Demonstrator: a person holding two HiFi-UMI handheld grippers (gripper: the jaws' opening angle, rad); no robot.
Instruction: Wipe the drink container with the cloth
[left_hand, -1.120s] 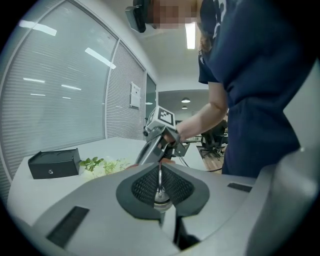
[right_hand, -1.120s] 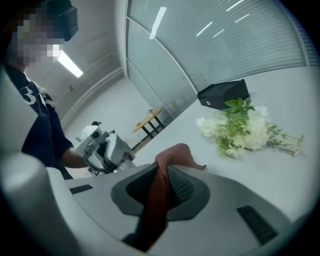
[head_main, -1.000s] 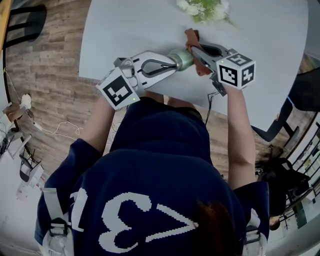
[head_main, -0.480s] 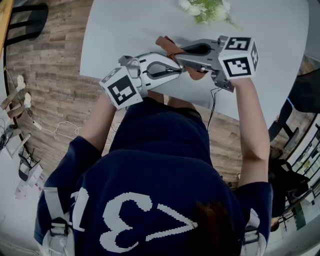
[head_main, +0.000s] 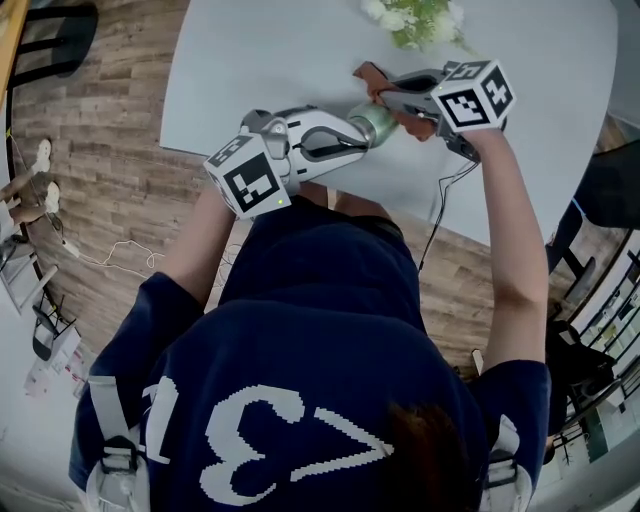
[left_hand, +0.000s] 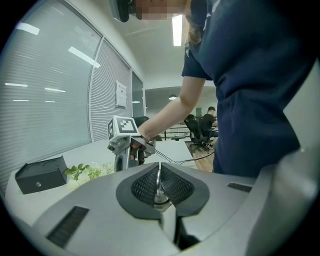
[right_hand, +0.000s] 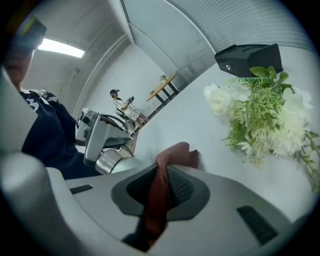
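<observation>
Left arm: forearm rises from the head view's lower left; left claw points right, tilted slightly down.
Left grip: clamped on a thin metal edge of the cup.
Right arm: forearm runs up the right side; right claw points left over the bench.
Right grip: pinched on the brown cloth.
Cup place: upper centre, off the bench, cloth just beside it.

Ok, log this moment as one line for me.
left gripper: shut on drink container | right gripper: shut on cloth | cloth: beside drink container, contact unclear | both: over table
</observation>
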